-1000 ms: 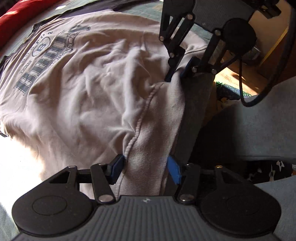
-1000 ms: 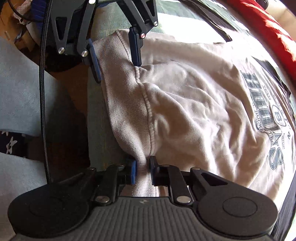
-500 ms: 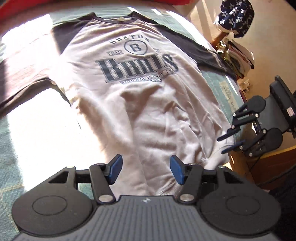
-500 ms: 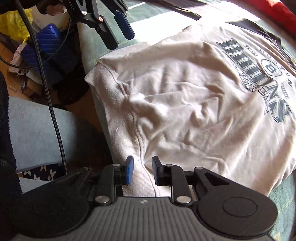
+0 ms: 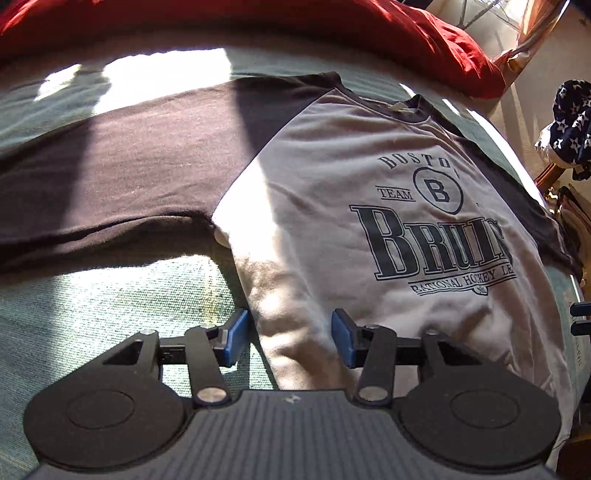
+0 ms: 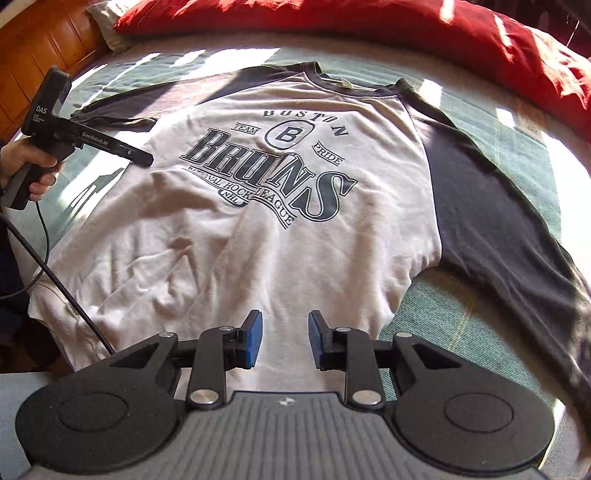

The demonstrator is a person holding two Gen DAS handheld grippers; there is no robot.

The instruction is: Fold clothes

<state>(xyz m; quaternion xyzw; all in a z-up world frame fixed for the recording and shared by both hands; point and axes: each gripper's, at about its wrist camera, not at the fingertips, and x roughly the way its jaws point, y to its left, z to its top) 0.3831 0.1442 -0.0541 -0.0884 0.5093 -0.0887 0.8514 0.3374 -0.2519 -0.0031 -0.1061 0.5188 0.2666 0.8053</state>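
A white Boston Bruins shirt (image 6: 280,229) with dark long sleeves lies face up and spread on a green bed cover. In the left wrist view the shirt (image 5: 369,236) fills the right side, its dark left sleeve (image 5: 122,177) stretched out to the left. My left gripper (image 5: 287,338) is open and empty above the shirt's left side edge. It also shows in the right wrist view (image 6: 142,158), held over the shirt's left side. My right gripper (image 6: 282,339) is open and empty above the shirt's lower middle. The right sleeve (image 6: 498,221) runs down to the right.
A red blanket (image 6: 406,33) lies along the far side of the bed. The green cover (image 5: 110,306) shows to the left of the shirt. A wooden headboard (image 6: 33,48) stands at the far left. A star-patterned cloth (image 5: 572,122) sits off the bed at the right.
Both grippers have let go of the shirt's bottom hem and opened. They have pulled back and swung to face the shirt, which now lies flat.
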